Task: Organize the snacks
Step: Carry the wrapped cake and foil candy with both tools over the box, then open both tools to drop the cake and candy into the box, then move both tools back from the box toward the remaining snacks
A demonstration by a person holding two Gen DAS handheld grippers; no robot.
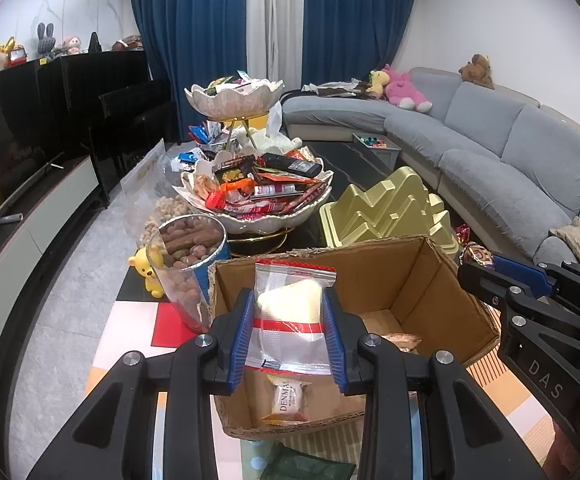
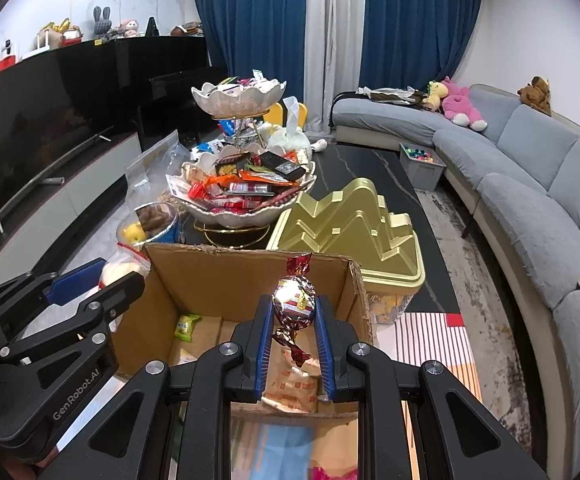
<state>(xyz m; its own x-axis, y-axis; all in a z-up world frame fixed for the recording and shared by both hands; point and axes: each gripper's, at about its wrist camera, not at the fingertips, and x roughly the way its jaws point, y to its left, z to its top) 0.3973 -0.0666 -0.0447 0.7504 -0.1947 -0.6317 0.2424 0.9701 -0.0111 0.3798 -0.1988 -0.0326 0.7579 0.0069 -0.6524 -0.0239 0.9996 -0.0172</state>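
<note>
An open cardboard box (image 1: 430, 292) stands in front of both grippers; it also shows in the right wrist view (image 2: 225, 280). My left gripper (image 1: 290, 312) is shut on a clear packet with a pale pastry (image 1: 294, 312), held above the box. My right gripper (image 2: 294, 312) is shut on a foil-wrapped candy (image 2: 294, 304) with red twisted ends, above the box. A few snack packets lie on the box floor (image 1: 287, 400), (image 2: 187, 326). A two-tier white bowl stand (image 1: 257, 196) behind the box is heaped with snacks.
A gold tiered lid or tray (image 1: 390, 212) sits right of the stand. A clear tub of brown snacks (image 1: 189, 264) and a yellow bear figure (image 1: 147, 276) are left of the box. A grey sofa (image 2: 530, 184) runs along the right; a TV (image 2: 29, 128) is on the left.
</note>
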